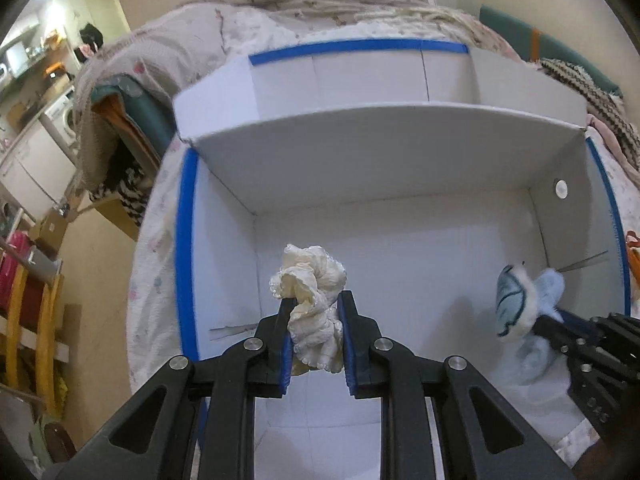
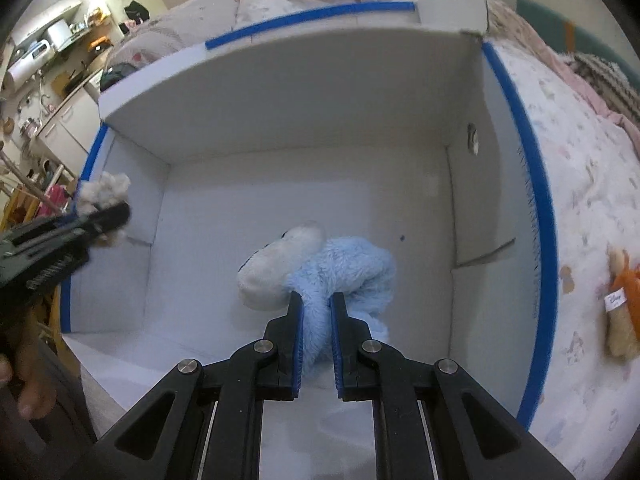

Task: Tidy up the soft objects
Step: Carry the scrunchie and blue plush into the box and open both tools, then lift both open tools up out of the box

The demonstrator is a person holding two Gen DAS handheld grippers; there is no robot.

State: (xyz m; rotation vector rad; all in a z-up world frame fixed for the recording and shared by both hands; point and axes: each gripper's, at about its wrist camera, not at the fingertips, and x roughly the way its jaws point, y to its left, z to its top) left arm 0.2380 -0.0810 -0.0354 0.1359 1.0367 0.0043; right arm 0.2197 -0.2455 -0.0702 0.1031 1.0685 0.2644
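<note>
Item one: a cream ruffled fabric scrunchie (image 1: 310, 304), crinkled and lace-edged. The left claw (image 1: 314, 312) is pinching it between blue-padded jaws standing narrow, with the ruffles bulging out above and below the pads. It is hanging over the floor of a white corrugated-plastic box with blue-taped rims (image 1: 186, 248), toward the box's left wall.

Item two: a pale blue plush toy with a white muzzle (image 2: 320, 276). The right claw (image 2: 316, 312) is gripping it by a fold of its blue fur, jaws narrow and sinking into the pile. The toy is sitting over the middle of the box floor, nearer the right wall; whether it is touching the floor cannot be told.

Item three: a tan and orange plush toy with a paper tag (image 2: 620, 312), lying on the pale patterned bedspread (image 2: 580, 160) just outside the box's right rim, not yet stowed.

Handling, by judgement: both held pieces are looking light, limp and easily squashed, with nothing breakable. The scrunchie is likely best taken across its bunched band; loose ruffles may slip. The plush is likely best taken at a thick fold of body, since fur alone may pull free. Both should drop cleanly on release.
</note>
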